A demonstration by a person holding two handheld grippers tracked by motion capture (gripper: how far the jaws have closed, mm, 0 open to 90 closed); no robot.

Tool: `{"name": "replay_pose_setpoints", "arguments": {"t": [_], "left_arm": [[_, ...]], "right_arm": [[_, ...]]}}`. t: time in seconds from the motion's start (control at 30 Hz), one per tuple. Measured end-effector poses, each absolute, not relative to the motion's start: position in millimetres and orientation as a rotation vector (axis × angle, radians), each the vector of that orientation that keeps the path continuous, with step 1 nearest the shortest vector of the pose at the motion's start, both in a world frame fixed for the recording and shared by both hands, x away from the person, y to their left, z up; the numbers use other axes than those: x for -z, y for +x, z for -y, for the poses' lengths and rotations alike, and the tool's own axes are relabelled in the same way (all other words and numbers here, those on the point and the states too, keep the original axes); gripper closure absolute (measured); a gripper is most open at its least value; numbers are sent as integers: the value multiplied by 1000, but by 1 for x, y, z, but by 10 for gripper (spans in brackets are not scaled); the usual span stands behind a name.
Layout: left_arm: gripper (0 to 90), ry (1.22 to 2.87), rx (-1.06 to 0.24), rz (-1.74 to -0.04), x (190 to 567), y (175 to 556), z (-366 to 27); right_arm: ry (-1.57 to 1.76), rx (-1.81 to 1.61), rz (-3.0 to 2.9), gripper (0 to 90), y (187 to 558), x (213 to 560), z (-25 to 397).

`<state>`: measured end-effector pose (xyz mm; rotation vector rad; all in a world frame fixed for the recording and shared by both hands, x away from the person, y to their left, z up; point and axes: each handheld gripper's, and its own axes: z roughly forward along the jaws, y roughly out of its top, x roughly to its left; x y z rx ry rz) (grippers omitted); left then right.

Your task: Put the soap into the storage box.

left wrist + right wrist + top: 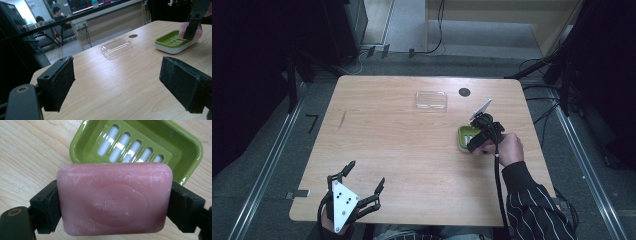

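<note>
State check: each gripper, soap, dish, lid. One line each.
left gripper: open, holds nothing, near table edge
right gripper: shut on pink soap
pink soap: clamped by its ends, held above dish's near rim
green soap dish: uncovered, nothing in it
clear lid: off the dish, lying apart on table

Pink soap (115, 198), green slotted dish (185, 143)

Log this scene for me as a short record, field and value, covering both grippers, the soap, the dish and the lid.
left gripper: open, holding nothing, at the near left of the table
right gripper: shut on the soap
pink soap bar: clamped by its two ends, held over the dish's near edge
green soap dish: slotted, nothing in it, on the table's right side
clear lid: flat on the table, apart from the dish
</note>
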<state>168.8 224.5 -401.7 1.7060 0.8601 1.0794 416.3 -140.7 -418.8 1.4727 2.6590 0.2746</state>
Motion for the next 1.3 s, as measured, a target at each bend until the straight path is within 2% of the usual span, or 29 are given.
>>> {"name": "replay_pose_setpoints", "arguments": {"t": [1.3], "left_arm": [[131, 1710, -1081, -847, 402, 169, -224]], "right_arm": [[1646, -388, -2519, 133, 435, 426, 151]]}}
